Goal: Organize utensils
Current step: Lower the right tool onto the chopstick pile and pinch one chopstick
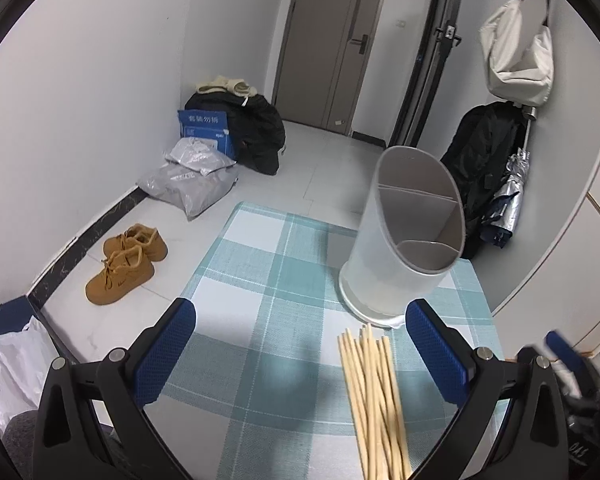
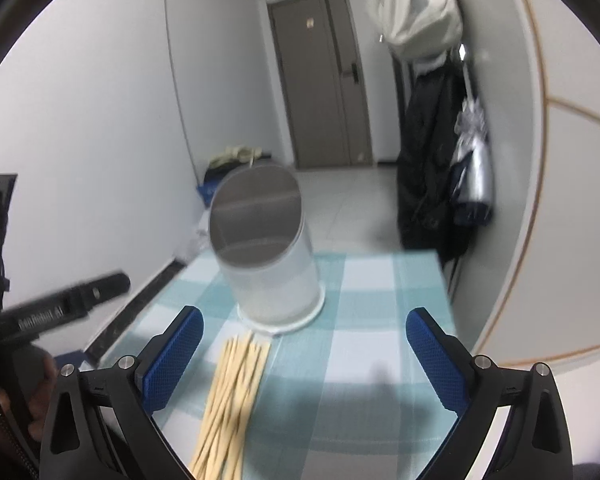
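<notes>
A bundle of pale wooden chopsticks (image 1: 374, 396) lies on the teal checked tablecloth (image 1: 260, 280), tips pointing at a white utensil holder (image 1: 404, 236) with grey inner compartments. The holder is empty inside. My left gripper (image 1: 300, 344) hovers open over the cloth, the chopsticks lying between its fingers nearer the right one. In the right wrist view the chopsticks (image 2: 232, 396) lie just inside the left finger of my open right gripper (image 2: 304, 352), and the holder (image 2: 266, 248) stands just beyond their tips. Neither gripper touches anything.
The table ends at the far edge behind the holder; floor lies beyond. Brown shoes (image 1: 126, 262), grey bags (image 1: 192, 184) and black bags sit on the floor left. A dark coat and umbrella (image 2: 472, 176) hang by the wall right. The other gripper's body (image 2: 60, 308) shows at left.
</notes>
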{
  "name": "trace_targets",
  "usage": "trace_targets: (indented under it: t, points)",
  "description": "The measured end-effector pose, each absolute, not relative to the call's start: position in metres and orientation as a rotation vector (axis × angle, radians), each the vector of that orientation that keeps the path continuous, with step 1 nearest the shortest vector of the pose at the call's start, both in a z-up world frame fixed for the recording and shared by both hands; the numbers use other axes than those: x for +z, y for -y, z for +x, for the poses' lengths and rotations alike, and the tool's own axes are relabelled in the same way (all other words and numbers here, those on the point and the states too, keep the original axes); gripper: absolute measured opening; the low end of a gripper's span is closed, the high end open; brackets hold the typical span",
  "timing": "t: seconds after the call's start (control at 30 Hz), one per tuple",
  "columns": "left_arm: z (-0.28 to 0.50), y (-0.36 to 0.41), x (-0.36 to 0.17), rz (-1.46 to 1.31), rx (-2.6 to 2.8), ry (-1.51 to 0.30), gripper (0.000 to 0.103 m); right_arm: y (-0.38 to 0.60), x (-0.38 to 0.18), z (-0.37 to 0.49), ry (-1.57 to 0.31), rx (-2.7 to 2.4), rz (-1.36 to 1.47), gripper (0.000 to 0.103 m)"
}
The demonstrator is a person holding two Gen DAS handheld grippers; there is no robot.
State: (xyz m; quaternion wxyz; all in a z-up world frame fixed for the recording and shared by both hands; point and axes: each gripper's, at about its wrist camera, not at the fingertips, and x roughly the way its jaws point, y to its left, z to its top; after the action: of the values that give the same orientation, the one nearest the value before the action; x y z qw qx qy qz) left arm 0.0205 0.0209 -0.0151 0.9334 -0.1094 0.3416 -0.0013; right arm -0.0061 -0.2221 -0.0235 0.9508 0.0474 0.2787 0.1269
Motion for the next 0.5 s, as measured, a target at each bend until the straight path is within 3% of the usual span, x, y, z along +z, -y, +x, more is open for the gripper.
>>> trace_targets:
  t: [0.17,0.33,0.4,0.43,0.5]
  points:
    - [0.029,-0.042,-0.019,-0.278,0.025,-0.719,0.102,0.202,-0.046,0.022,-0.753,0.322,0.020,0.091]
    - [0.041,-0.060,-0.023,-0.321,0.056,-0.750,0.102,0.179,-0.076,0.054,-0.933,0.365,-0.025,0.058]
    - [0.044,-0.067,-0.025,-0.340,0.068,-0.759,0.102,0.170,-0.087,0.068,-0.995,0.375,-0.042,0.056]
    - [0.045,-0.069,-0.026,-0.345,0.075,-0.761,0.102,0.166,-0.092,0.072,-1.018,0.381,-0.052,0.048]
    - [0.048,-0.073,-0.026,-0.357,0.086,-0.764,0.102,0.158,-0.104,0.081,-1.071,0.364,-0.096,0.042]
